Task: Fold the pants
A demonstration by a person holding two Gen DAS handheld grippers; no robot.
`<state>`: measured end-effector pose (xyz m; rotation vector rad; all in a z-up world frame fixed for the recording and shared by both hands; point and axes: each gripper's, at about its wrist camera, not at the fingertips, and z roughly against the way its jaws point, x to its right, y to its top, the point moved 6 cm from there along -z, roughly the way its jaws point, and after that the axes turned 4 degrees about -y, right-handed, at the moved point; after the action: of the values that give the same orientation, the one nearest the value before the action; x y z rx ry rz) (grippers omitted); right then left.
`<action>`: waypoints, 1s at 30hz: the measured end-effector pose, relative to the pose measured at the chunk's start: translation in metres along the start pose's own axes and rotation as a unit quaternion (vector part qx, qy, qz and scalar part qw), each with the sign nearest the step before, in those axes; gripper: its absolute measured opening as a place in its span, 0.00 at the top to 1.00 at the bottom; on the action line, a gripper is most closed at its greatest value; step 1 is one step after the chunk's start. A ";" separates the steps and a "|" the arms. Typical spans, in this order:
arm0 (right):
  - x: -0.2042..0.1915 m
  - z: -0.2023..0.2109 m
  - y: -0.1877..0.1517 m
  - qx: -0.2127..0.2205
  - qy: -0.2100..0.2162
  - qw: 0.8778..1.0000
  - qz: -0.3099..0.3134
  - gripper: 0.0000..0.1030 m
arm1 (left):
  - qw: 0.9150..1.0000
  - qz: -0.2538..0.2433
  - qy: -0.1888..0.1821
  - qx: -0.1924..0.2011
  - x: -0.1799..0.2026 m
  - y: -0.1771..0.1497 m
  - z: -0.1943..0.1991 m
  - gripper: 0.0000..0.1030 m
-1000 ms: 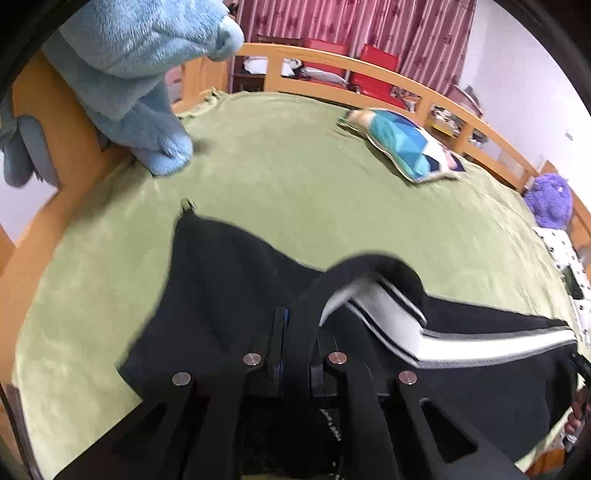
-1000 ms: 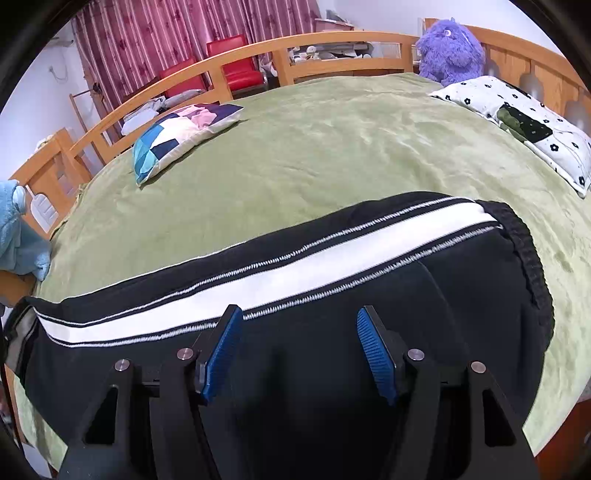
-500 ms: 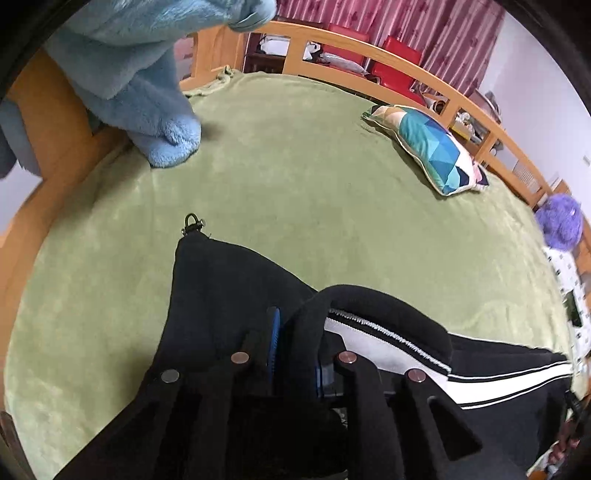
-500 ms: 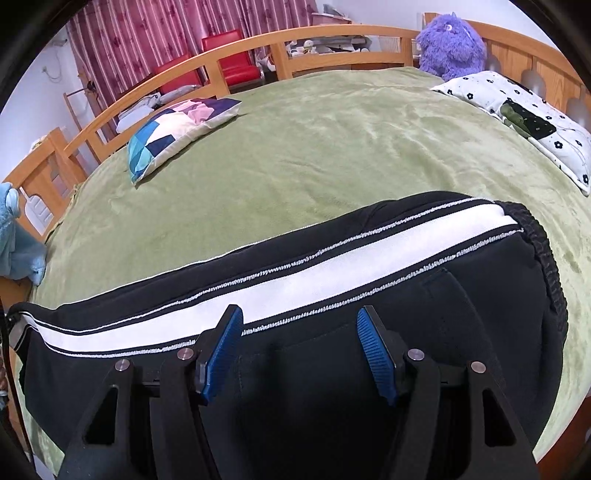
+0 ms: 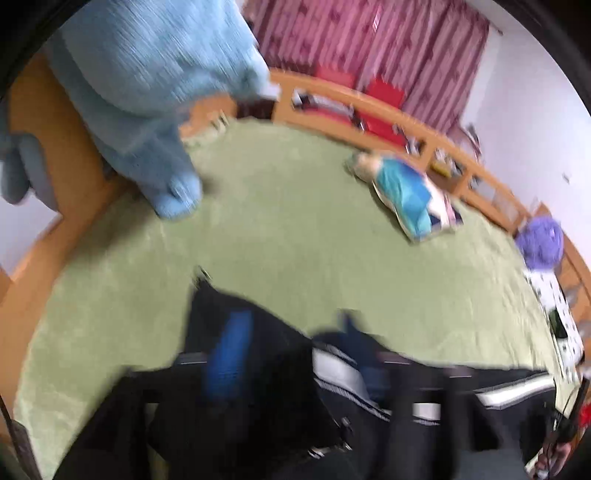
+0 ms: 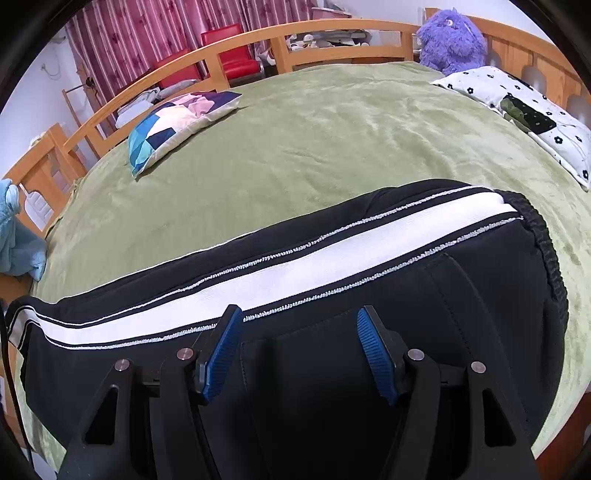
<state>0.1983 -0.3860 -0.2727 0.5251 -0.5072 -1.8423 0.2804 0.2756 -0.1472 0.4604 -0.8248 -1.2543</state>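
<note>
The pants [image 6: 295, 295] are lying along the near edge of the bed [image 6: 332, 147], one leg end folded over on the left. The left tool [image 5: 291, 354] has just been opening and is gripping nothing now; the loose fold may be sliding back. The right tool [image 6: 299, 350] is hovering open over the cloth, so its fingers could be catching the stripe [image 6: 277, 280] and wrinkling it.

I see black pants [image 6: 332, 369] with a broad white stripe edged in thin dotted white lines. My right claw [image 6: 300, 350] has blue ribbed pads on black arms. The bed [image 6: 332, 140] cover is olive green. One cushion [image 6: 177, 122] is patchwork blue, pink and cream; the plush toy [image 6: 452, 35] is purple.
</note>
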 end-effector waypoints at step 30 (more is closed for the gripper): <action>-0.006 -0.021 -0.010 -0.015 -0.004 1.000 0.008 0.38 | 0.994 0.025 0.044 -0.098 -0.074 -0.018 -0.088 0.83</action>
<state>0.2053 -0.3792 -0.2949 0.4929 -0.4871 -1.8346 0.3292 0.3303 -0.2384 0.3312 -0.6279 -1.2457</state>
